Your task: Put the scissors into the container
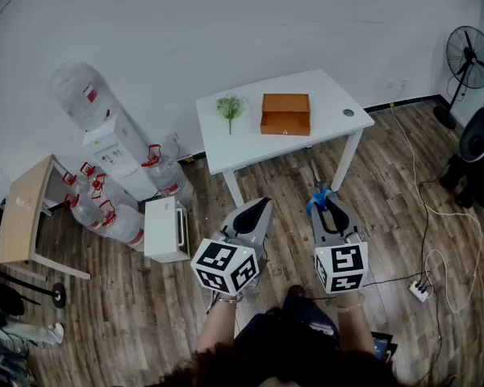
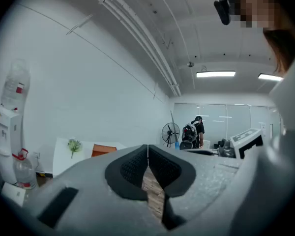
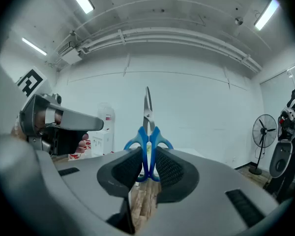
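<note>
- Scissors (image 3: 147, 113) are clamped by their blue handles between the jaws of the right gripper (image 3: 148, 165), which are closed on them. The shut blades stick out past the jaw tips, unsupported.
- With so little held, the scissors could be levered loose or swung sideways if the blade tip is knocked against the container's wall.
- The left gripper (image 2: 147, 157) is seen in its own view with its jaws together at the tips and nothing between them, so a slipping grip would not be backed up.
- A cable (image 1: 425, 224) lying on the floor at the right could be caught by a foot on the way.
- The container (image 1: 285, 113), orange, has its open top shown only by the head view. It sits on the tabletop (image 1: 327, 95), well apart from both grippers, near a plant (image 1: 230, 106).
- Pad contact on the handles is shown only by the right gripper view; from the head, just a blue patch is made out.
</note>
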